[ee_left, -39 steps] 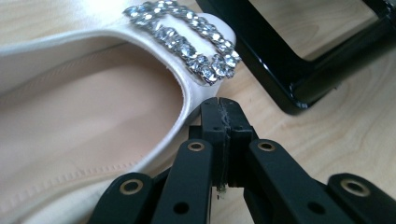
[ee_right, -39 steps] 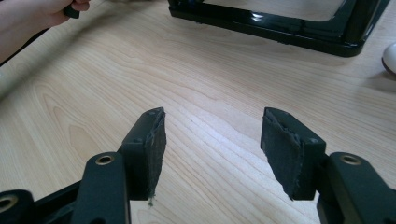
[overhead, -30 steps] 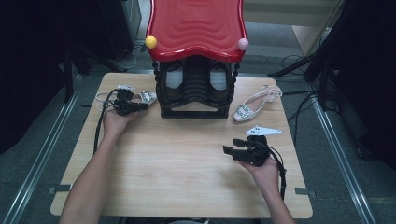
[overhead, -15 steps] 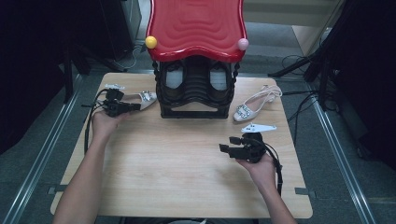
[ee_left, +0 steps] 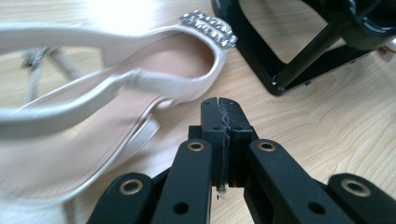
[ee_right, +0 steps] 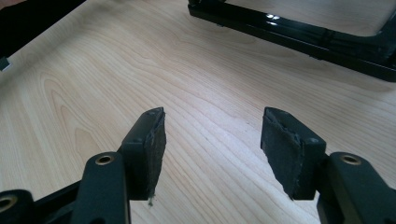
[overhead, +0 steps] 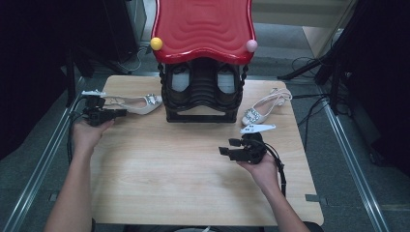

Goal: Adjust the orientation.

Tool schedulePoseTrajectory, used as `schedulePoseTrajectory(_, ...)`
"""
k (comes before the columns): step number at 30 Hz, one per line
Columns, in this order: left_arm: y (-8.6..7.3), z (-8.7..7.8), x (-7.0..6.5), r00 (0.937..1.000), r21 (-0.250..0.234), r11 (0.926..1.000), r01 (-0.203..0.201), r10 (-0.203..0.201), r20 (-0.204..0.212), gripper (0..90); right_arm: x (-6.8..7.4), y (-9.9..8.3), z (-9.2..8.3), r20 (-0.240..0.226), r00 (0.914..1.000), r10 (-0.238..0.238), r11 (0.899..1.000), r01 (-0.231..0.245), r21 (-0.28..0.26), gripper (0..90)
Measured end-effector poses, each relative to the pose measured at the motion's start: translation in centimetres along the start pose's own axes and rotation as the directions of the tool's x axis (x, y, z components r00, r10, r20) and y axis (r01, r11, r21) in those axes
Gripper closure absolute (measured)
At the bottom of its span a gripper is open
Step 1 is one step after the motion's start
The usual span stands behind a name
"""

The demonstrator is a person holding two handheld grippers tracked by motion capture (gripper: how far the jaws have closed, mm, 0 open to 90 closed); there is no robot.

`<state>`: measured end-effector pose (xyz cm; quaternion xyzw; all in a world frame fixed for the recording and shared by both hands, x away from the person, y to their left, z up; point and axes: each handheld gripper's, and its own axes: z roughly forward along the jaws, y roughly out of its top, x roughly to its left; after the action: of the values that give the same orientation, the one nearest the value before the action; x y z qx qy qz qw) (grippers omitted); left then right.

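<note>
High view: the left gripper [overhead: 115,112] sits at left centre, jaws closed on nothing, beside the cream shoe [overhead: 140,103]; the right gripper [overhead: 228,147] gapes empty, lower right.

Left gripper view: shoe blurred, cut off at the left edge.

Right gripper view: bare table [ee_right: 93,70].

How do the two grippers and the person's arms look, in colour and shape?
Both are black. The left gripper has flat linkage arms with brass-coloured rivets and worn dark pads. The right gripper has the same build. Each trails a black cable. A pale three-cornered plate tops the right one. The forearms are bare.
</note>
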<state>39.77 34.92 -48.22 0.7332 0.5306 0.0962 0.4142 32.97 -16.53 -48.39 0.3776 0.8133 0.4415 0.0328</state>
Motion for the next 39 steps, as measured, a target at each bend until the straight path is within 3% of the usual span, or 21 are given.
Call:
schedulePoseTrajectory(9, -1.9, -1.7, 1.6, 0.9984, -0.009, 0.9988, 0.048, -0.048, -0.028, 89.8, -0.1, 0.6, 0.8, -0.018, 0.9998, -0.012, 1.0, 0.012, 0.006, 41.5)
schedulePoseTrajectory(17, -3.5, -3.1, 3.5, 0.9918, -0.019, 0.9952, 0.095, -0.097, -0.084, 89.8, 0.2, 1.2, 1.7, -0.036, 0.999, -0.027, 0.999, 0.028, 0.021, 41.5)
schedulePoseTrajectory(29, -4.0, -1.7, 5.8, 0.9814, -0.012, 0.9884, 0.151, -0.151, -0.118, 89.8, 0.4, 0.8, 1.5, -0.025, 0.9995, -0.022, 0.999, 0.023, 0.026, 41.5)
schedulePoseTrajectory(39, -3.7, 0.0, 7.2, 0.9722, -0.026, 0.9821, 0.187, -0.188, -0.139, 89.5, -0.1, -0.4, 0.1, 0.012, 0.9998, 0.016, 1.0, -0.016, 0.013, 41.5)
